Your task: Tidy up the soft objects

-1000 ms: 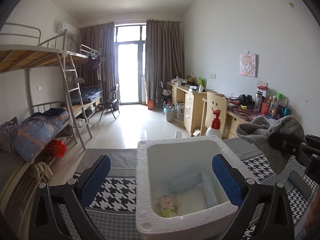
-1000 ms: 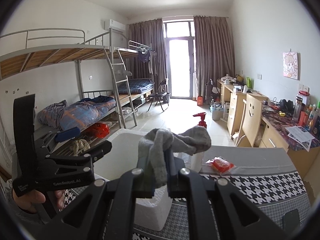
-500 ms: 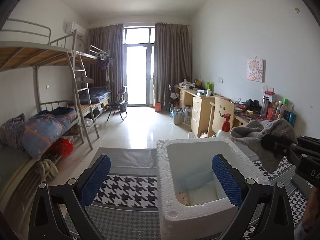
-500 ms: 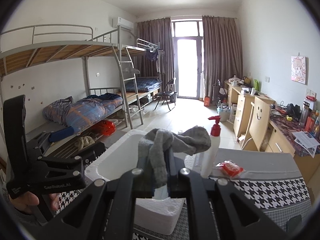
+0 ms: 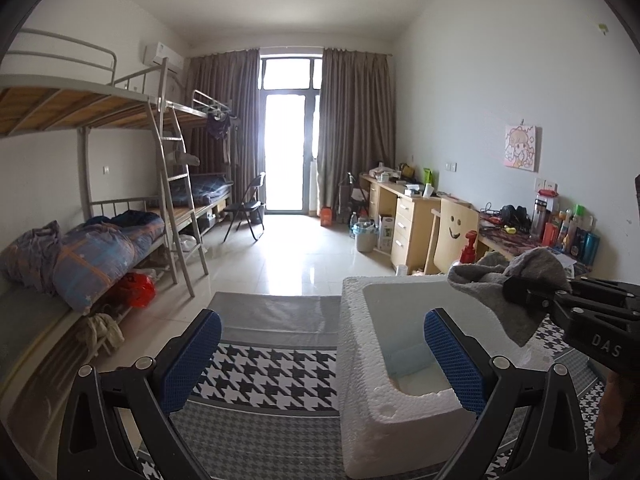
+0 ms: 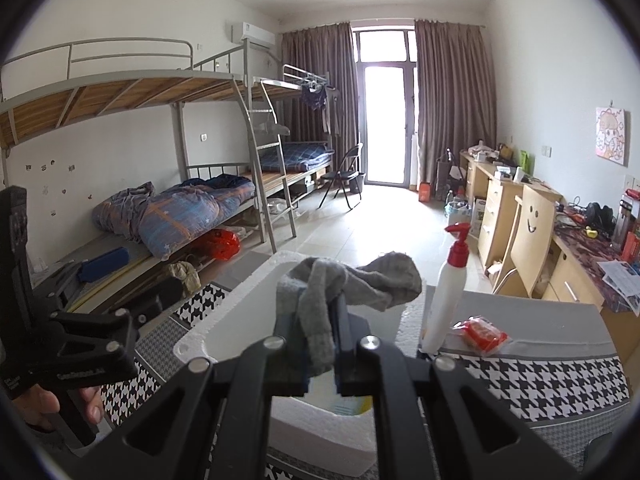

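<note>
Beaded white styrofoam box [image 5: 360, 364]; above it, nubbly grey knit sock [image 6: 320, 296]; beside it, glossy plastic pump bottle [image 6: 446, 300]; beneath, matt houndstooth cloth [image 5: 272, 372].

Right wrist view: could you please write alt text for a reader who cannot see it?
The right gripper is shut on a grey sock, holding it above an open white foam box on a houndstooth-patterned table. A red-capped pump bottle stands beside the box. The left gripper is at the left edge, with bunk beds behind.

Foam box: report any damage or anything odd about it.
The foam box has a chunk broken out of its near rim, leaving a jagged notch. Otherwise only the grey sock, pinched in the right tongs, hangs above it.
</note>
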Demonstrator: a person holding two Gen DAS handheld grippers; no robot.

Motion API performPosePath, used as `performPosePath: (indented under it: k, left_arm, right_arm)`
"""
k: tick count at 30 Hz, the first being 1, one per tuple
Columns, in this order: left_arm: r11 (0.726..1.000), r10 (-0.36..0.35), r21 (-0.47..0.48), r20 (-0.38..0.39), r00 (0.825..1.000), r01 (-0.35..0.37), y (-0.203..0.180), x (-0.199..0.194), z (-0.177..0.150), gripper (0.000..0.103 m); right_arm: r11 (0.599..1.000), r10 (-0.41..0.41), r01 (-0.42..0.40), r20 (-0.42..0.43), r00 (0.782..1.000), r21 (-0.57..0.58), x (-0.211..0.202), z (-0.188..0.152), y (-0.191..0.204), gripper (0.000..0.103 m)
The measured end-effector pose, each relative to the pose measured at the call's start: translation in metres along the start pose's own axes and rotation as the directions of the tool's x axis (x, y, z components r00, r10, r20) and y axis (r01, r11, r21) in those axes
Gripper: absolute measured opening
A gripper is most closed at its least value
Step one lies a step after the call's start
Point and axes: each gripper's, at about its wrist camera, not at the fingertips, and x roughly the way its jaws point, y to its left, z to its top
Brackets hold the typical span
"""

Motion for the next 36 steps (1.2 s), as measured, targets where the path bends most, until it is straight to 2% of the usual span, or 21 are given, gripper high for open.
performPosePath:
  k: [9, 12, 13, 15, 16, 17, 18, 30, 34, 36]
  left_arm:
    - [1.0, 0.001, -0.014, -0.001, 1.0, -0.001, 0.004, -0.003, -0.004, 0.102]
    - [1.0, 0.003, -0.019, 0.001, 1.0, -0.003, 0.006, -0.004, -0.003, 0.102]
    - [1.0, 0.003, -0.022, 0.001, 1.0, -0.003, 0.007, -0.005, -0.003, 0.102]
    - [1.0, 0.005, -0.023, 0.003, 1.0, -0.005, 0.009, -0.006, -0.003, 0.102]
    - [1.0, 0.006, -0.023, 0.004, 1.0, -0.006, 0.01, -0.006, -0.003, 0.102]
    - [1.0, 0.007, -0.023, 0.005, 1.0, -0.006, 0.01, -0.007, -0.003, 0.102]
    - [1.0, 0.007, -0.023, 0.005, 1.0, -0.007, 0.01, -0.007, -0.003, 0.102]
    - [1.0, -0.011, -0.012, 0.025, 1.0, 0.011, 0.0, -0.022, -0.002, 0.102]
    - [0.998, -0.056, -0.011, 0.017, 0.998, 0.056, -0.004, -0.027, -0.002, 0.102]
    - [0.999, -0.053, -0.003, 0.025, 0.998, 0.053, -0.008, -0.031, -0.003, 0.102]
  right_arm:
    - [1.0, 0.015, -0.015, -0.034, 0.999, -0.001, 0.012, 0.001, 0.007, 0.011]
    - [1.0, 0.02, -0.021, -0.045, 0.999, -0.01, 0.015, 0.0, 0.01, 0.016]
    - [1.0, 0.023, -0.024, -0.049, 0.999, -0.011, 0.016, 0.0, 0.012, 0.021]
    - [0.999, 0.026, -0.027, -0.053, 0.998, -0.019, 0.017, -0.001, 0.014, 0.041]
    - [1.0, 0.026, -0.027, -0.044, 0.999, -0.017, 0.015, -0.001, 0.014, 0.058]
    - [1.0, 0.027, -0.027, -0.032, 0.999, -0.013, 0.012, -0.001, 0.014, 0.07]
    - [0.999, 0.033, -0.033, -0.021, 0.999, -0.011, 0.009, -0.001, 0.013, 0.072]
    - [1.0, 0.014, -0.014, 0.006, 1.0, 0.0, -0.01, -0.002, 0.009, 0.073]
    - [1.0, -0.017, 0.016, 0.027, 0.999, 0.016, -0.022, -0.004, 0.006, 0.079]
    - [0.999, -0.023, 0.022, 0.037, 0.999, 0.025, -0.028, -0.005, 0.004, 0.082]
